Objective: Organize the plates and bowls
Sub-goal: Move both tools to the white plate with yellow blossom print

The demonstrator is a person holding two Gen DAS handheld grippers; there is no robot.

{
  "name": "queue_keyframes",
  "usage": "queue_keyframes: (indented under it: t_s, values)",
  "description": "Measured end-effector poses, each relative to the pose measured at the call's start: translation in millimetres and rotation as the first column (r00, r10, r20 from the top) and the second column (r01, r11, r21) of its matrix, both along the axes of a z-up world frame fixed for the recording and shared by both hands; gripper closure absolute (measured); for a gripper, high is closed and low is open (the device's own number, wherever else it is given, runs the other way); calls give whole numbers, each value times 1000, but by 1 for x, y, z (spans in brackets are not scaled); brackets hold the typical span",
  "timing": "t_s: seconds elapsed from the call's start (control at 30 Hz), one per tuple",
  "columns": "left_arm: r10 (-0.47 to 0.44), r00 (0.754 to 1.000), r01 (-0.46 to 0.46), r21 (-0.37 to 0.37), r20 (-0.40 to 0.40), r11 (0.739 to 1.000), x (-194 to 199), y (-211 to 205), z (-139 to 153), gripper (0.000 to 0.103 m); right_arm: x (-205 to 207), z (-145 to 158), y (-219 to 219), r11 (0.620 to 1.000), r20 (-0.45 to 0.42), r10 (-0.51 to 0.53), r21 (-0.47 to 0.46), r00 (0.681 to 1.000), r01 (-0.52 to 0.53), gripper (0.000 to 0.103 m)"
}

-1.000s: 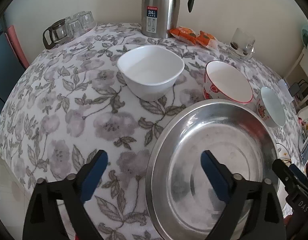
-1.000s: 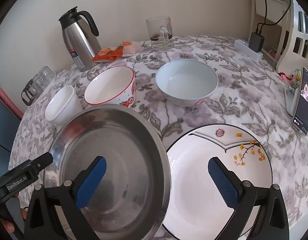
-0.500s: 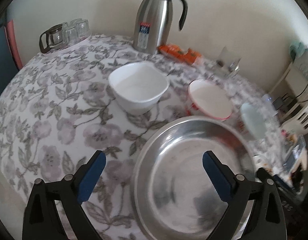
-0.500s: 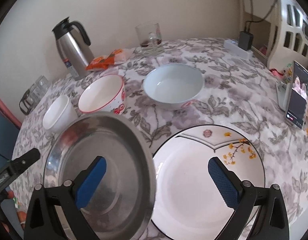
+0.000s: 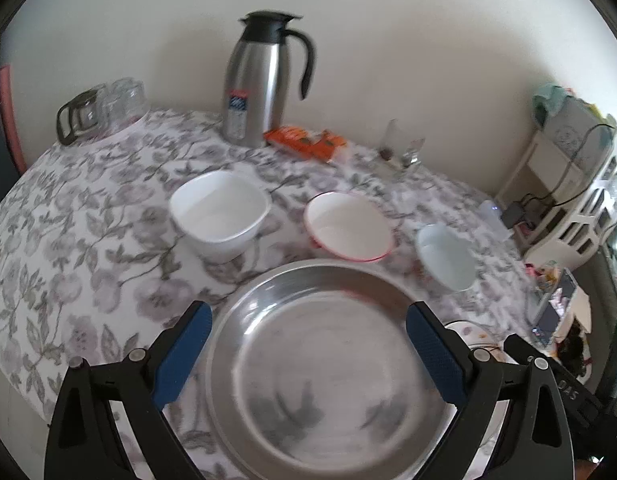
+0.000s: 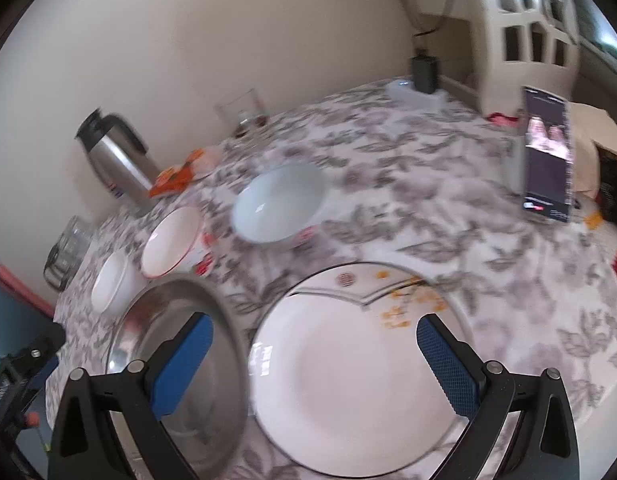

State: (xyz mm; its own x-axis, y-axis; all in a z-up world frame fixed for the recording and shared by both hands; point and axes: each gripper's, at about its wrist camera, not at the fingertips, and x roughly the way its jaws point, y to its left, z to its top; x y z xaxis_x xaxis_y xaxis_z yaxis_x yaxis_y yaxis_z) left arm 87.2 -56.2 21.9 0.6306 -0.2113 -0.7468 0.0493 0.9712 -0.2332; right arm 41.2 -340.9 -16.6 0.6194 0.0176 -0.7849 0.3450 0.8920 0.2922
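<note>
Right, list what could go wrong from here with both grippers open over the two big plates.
1. The round steel plate and the white flower-painted plate lie almost edge to edge, so the left gripper and right gripper may collide.
2. The red-rimmed bowl sits close behind the steel plate; sliding the plate forward could knock it.
3. Both views are blurred, suggesting fast motion; a grasp may miss the thin rims.

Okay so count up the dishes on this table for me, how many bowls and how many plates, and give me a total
Bowls: 3, the square white bowl, the red-rimmed bowl and the pale blue bowl.
Plates: 2, the steel plate and the white flowered plate.
Total: 5 dishes. Both open grippers, left and right, hold nothing.
</note>
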Motion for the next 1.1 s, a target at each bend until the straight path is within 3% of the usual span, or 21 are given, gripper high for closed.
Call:
queue_keyframes:
  t_s: [0.23, 0.43, 0.63, 0.83, 1.0, 1.07, 1.1]
  values:
    - [-100, 995, 100, 6, 16, 995, -11, -52, 19, 5, -17, 11, -42, 999, 25, -37, 1, 999, 37, 0]
    - [-190, 982, 189, -21, -17, 982, -21, -101, 24, 5, -32, 17, -74, 999, 50, -50, -10, 997, 51, 0]
    - [-275, 958, 272, -55, -75, 961, -37, -145, 16, 6, -42, 6, -96, 999, 45, -46, 10, 998, 45, 0]
    - [-327, 936, 327, -25, -132, 945, -53, -181, -6, 6, -49, -14, -107, 999, 41, -20, 50, 999, 18, 0]
    - [-333, 918, 335, -30, -216, 942, -58, -195, -30, 7, -48, -38, -111, 994, 17, 4, 110, 1000, -6, 9]
    - [-323, 914, 325, -35, -245, 945, -59, -198, -38, 11, -47, -47, -112, 992, 3, 11, 124, 1000, -11, 21]
    - [-321, 912, 322, -41, -254, 946, -59, -198, -41, 12, -45, -53, -113, 991, -7, 15, 135, 1000, -14, 22]
